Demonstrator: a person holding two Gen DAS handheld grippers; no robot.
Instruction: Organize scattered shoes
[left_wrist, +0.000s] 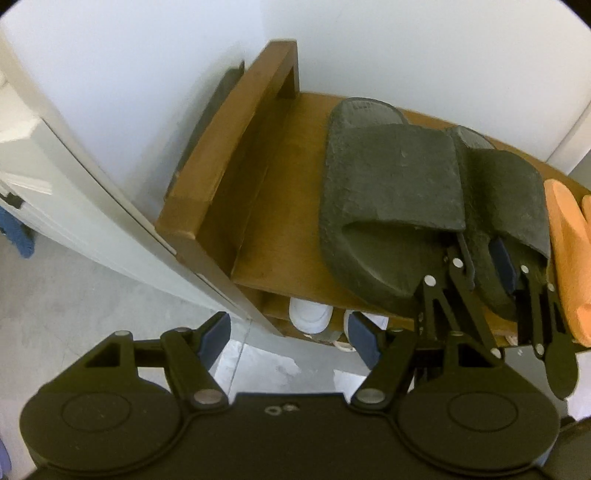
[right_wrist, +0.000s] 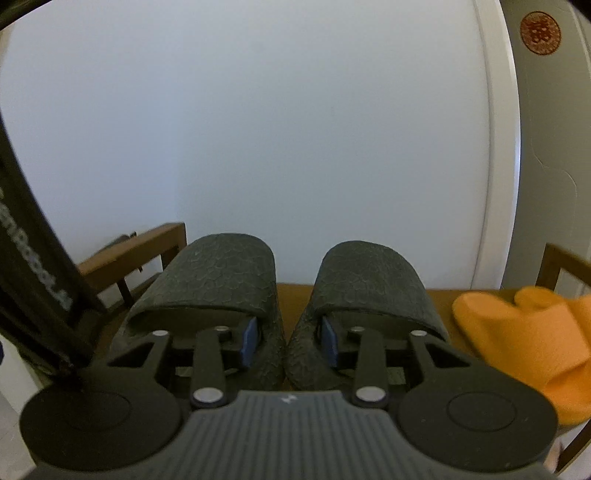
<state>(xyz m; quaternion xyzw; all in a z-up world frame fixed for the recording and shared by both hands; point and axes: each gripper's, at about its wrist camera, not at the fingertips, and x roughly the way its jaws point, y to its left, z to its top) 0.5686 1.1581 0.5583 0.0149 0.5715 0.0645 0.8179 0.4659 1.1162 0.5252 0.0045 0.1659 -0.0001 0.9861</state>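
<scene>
A pair of dark grey slippers, one (left_wrist: 391, 184) beside the other (left_wrist: 506, 192), lies on the top board of a brown wooden shoe rack (left_wrist: 280, 192), toes toward the wall. My right gripper (right_wrist: 290, 341) reaches in from the heel side, one blue pad (right_wrist: 251, 341) inside each slipper. The two inner side walls are pinched together between the pads. In the left wrist view the right gripper's fingers (left_wrist: 461, 273) go in under the straps. My left gripper (left_wrist: 288, 332) hangs open and empty over the floor at the rack's front edge.
Orange slippers (right_wrist: 524, 332) lie on the same board just right of the dark pair. White shoes (left_wrist: 308, 314) sit on a lower shelf. The rack's raised side rail (left_wrist: 236, 129) stands at the left, a white door frame (left_wrist: 110, 206) beside it, and a white wall behind.
</scene>
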